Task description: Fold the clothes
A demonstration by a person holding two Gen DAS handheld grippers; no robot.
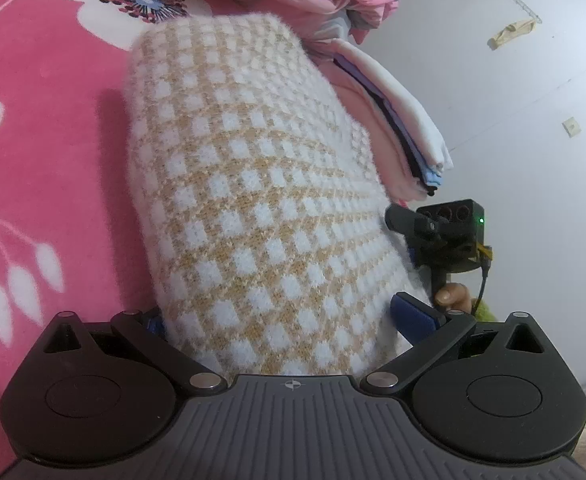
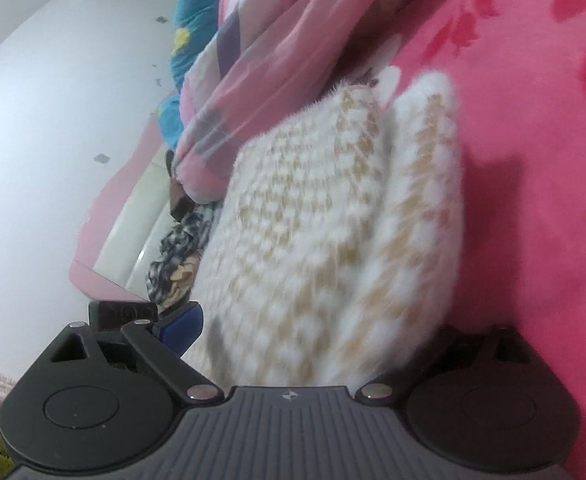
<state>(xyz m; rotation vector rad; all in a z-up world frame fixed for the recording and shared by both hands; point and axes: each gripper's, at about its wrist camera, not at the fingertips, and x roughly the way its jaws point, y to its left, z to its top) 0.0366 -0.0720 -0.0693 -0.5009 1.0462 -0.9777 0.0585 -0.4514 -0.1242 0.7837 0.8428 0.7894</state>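
look: we've got a fuzzy knit sweater (image 1: 261, 200), white with a tan checked pattern
state: folded into a thick bundle, layers stacked
where: lying on the pink bedspread (image 1: 45, 140)

the fuzzy sweater (image 1: 261, 184) between the jaws is white with a tan-yellow check. the bedspread (image 1: 45, 128) beside it is pink with white flowers. beyond the jaws, folded clothes (image 1: 405, 120) show white, pink, purple and blue.
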